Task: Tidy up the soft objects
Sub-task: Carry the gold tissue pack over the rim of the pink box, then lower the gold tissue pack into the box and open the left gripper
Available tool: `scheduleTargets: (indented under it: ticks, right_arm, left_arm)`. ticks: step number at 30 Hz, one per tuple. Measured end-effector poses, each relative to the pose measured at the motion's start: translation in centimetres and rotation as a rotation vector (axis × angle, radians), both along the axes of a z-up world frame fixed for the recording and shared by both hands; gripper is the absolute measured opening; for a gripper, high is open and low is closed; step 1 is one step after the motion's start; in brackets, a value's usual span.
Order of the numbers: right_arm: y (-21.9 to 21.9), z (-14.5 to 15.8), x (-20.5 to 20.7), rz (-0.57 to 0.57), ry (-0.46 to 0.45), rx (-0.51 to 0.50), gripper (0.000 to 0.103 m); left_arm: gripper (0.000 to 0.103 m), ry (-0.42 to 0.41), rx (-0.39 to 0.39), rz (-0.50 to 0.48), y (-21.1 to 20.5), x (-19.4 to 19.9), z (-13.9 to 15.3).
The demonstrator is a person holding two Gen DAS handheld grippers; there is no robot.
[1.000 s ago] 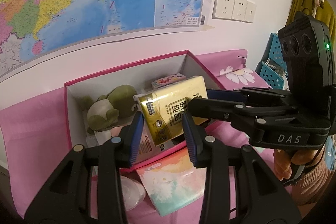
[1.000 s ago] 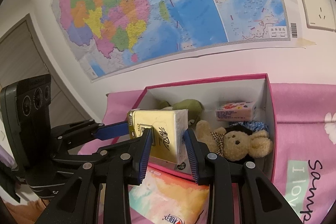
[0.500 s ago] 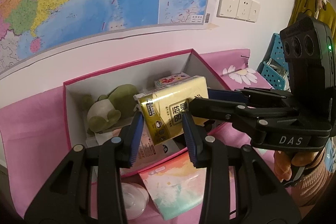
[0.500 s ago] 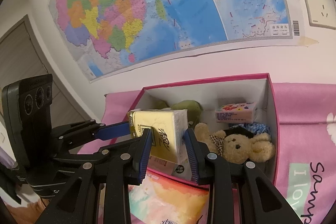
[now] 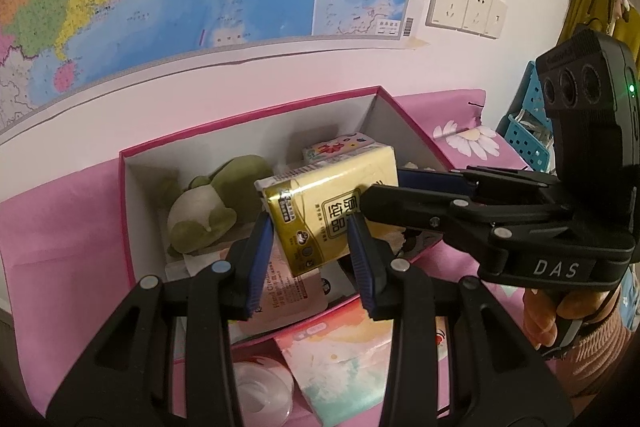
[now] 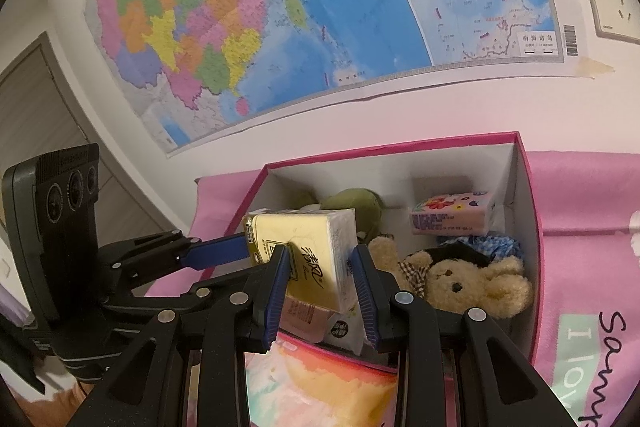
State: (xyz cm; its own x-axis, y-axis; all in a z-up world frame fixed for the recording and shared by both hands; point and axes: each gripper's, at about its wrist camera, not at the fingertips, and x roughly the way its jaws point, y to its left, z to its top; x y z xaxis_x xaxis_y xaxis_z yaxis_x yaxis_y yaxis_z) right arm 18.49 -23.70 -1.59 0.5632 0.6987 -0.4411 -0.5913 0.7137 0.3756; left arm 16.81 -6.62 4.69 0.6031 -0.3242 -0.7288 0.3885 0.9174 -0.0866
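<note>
Both grippers have carried the yellow tissue pack [image 5: 326, 211] a little further over the pink box [image 5: 248, 115] than a second ago, so it now hangs above the box's front part, over a pinkish pouch [image 5: 288, 287] lying inside. From the left wrist view, the left gripper [image 5: 310, 255] has its blue pads on the pack's gold-printed end, one on each side, closed against it. From the right wrist view, the right gripper [image 6: 320, 279] is clamped the same way on the pack's white end, and the left one's blue finger reaches the pack from the left. Inside the box, a green plush frog [image 5: 208, 203] lies at the back left, a small floral tissue pack [image 6: 452, 217] stands near the back right corner, and a tan teddy bear [image 6: 464, 279] lies along the right wall. Outside the front wall, a pastel tissue packet [image 5: 340, 363] rests on the pink cloth [image 5: 60, 223], with a clear round lid [image 5: 260, 387] just beside it. Behind, a map [image 6: 300, 7] covers the wall.
</note>
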Motion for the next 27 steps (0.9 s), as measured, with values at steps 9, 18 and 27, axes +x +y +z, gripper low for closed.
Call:
scheduleTargets:
  ticks: [9, 18, 27]
  right_arm:
    - [0.3, -0.2, 0.6, 0.000, 0.017, -0.001, 0.033]
    - [0.6, -0.8, 1.4, -0.002, 0.040, -0.006, 0.033]
    - [0.9, -1.4, 2.1, -0.008, 0.064, -0.010, 0.033]
  left_arm:
    - [0.040, 0.014, 0.012, 0.004, 0.1, 0.6, -0.3]
    - [0.040, 0.040, 0.026, 0.011, 0.0, 1.3, -0.9]
    - [0.040, 0.070, 0.042, 0.017, -0.1, 2.0, -1.4]
